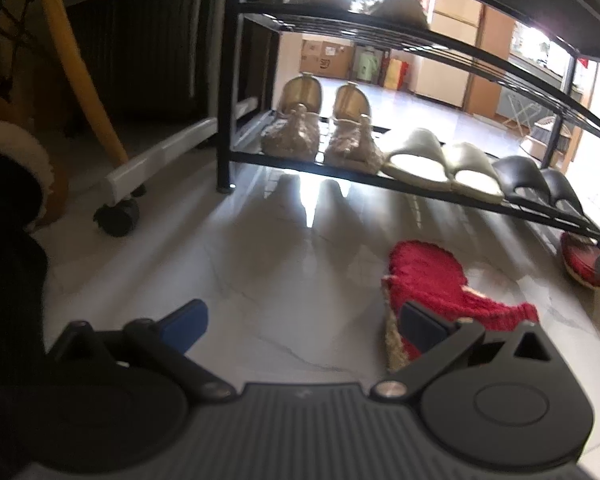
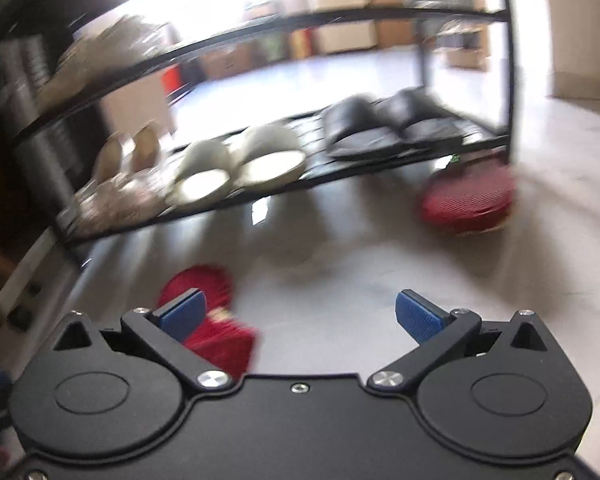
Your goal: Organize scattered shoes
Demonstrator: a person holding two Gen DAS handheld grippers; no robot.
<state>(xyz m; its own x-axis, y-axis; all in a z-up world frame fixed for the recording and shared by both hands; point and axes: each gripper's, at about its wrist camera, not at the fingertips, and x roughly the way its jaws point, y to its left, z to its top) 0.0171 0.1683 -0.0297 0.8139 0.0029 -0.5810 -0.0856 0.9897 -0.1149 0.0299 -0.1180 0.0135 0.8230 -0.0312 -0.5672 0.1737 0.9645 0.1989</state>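
Red slippers are what remains loose on the floor, while the shoe rack's bottom shelf [image 1: 340,168] already carries three pairs side by side.

Left wrist view: the near red slipper [image 1: 432,280] lies on the floor in front of the rack, ahead and to the right of the left gripper [image 1: 300,320]. Its right finger [image 1: 420,330] overlaps the slipper's near end in the picture; whether it touches I cannot tell. The fingers are spread wide with only bare floor between them, grasping nothing. The slipper's long axis seems to run slantwise, its fluffy opening turned toward the camera. A second red slipper [image 1: 580,260] sits at the rack's right front leg, well apart from this hand. On the shelf stand a glittery pair [image 1: 320,136], a cream pair [image 1: 444,160] and a black pair [image 1: 540,184].

Right wrist view, blurred: the right gripper [image 2: 300,314] is released, fingers wide and empty. The near slipper [image 2: 216,320] lies low and to the left, partly behind the left finger [image 2: 182,314], outside the gap. The far slipper [image 2: 468,200] rests ahead and to the right, just beside the shelf's right front corner.

My judgement: the left hand is nearer the near slipper and would need to shift rightward; the far one falls to the right hand.
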